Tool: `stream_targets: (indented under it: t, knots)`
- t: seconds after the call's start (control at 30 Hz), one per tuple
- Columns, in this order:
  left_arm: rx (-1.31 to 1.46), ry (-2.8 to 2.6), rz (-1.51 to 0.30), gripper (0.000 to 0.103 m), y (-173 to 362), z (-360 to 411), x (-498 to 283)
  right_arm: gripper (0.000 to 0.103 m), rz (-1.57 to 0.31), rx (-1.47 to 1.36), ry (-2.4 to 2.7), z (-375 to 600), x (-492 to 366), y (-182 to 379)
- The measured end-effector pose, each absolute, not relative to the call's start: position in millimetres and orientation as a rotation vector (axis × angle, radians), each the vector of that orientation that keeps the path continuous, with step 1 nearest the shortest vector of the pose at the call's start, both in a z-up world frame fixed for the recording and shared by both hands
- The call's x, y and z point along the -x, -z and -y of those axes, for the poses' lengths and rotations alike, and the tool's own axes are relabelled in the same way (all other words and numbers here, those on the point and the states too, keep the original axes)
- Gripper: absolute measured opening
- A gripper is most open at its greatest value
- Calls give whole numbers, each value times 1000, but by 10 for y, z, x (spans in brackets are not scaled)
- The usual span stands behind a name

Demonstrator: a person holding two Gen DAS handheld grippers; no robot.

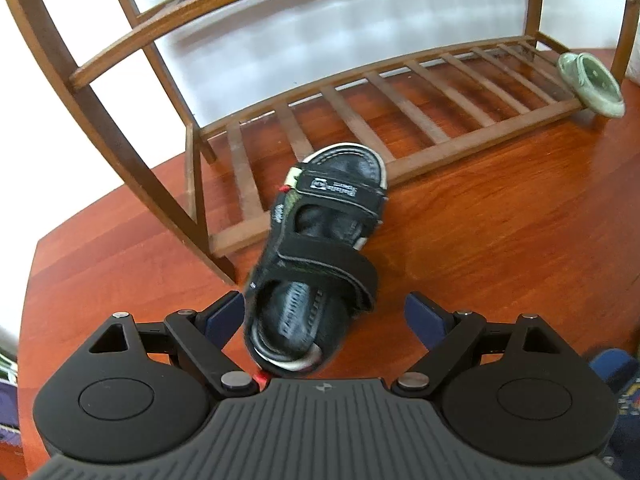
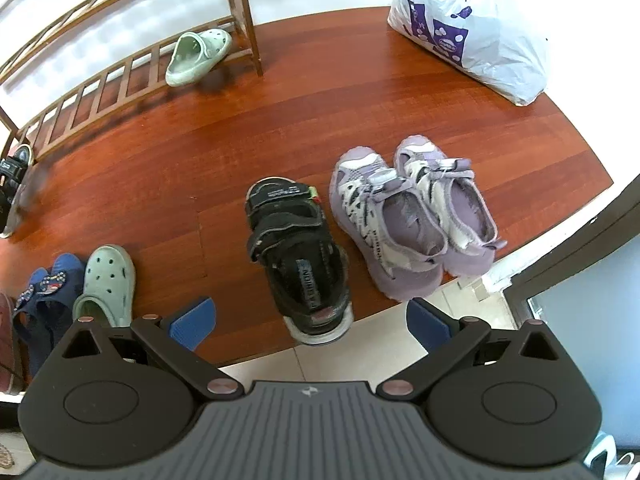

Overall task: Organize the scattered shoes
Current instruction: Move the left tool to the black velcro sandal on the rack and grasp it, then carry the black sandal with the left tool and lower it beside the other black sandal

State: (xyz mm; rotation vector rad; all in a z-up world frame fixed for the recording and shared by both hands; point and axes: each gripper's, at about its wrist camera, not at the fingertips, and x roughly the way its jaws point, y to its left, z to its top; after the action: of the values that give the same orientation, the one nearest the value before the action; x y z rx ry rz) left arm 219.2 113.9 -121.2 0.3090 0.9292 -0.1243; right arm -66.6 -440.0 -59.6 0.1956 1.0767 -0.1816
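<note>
Black two-strap sandal with pale sole edge point(image 1: 316, 256) lying on the red-brown wooden floor point(image 1: 500, 220), toe at twelve o'clock propped on the front rail of the slatted brown wooden shoe rack point(image 1: 400, 108), heel at six o'clock between the blue pads of the left gripper point(image 1: 324, 316). Jaws spread wide there, pads clear of the sandal on both sides, nothing gripped. Likely light, with a stiffish moulded sole and soft, floppy straps; best taken across the sole edges at the heel or midfoot, not by a strap, which would probably fold and let the shoe swing. In the right wrist view, the matching black sandal point(image 2: 298, 256) lying straight ahead on the floor, heel toward the right gripper point(image 2: 310, 320), whose jaws also stand wide and empty. Outward from there: pair of lilac and white mesh trainers point(image 2: 412, 220) just beside it at two o'clock; pale green perforated clog point(image 2: 106, 284) at nine o'clock, its twin point(image 2: 196, 56) tipped against the rack's lower shelf at eleven o'clock; dark blue slippers with beaded trim point(image 2: 44, 292) at far left; white printed plastic bag point(image 2: 472, 28) at one o'clock. By count: two black sandals, two lilac trainers, two green clogs, seemingly two blue slippers, one rack, one bag. No shoe squarely on the rack yet, so sorting looks barely begun.
</note>
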Motion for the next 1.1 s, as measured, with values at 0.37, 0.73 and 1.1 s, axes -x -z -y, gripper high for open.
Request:
stream_targets:
  t: [0.37, 0.73, 1.1]
  knots:
    - [-377, 200, -954, 95, 1541, -1163, -2542, 102, -1099, -208, 193, 4169, 629, 624]
    - [-390, 207, -1007, 96, 1822, -1191, -2739, 102, -1105, -219, 213, 4149, 661, 634]
    - [-411, 178, -978, 80, 1870, -1189, -2753, 102, -1100, -235, 229, 4196, 716, 623]
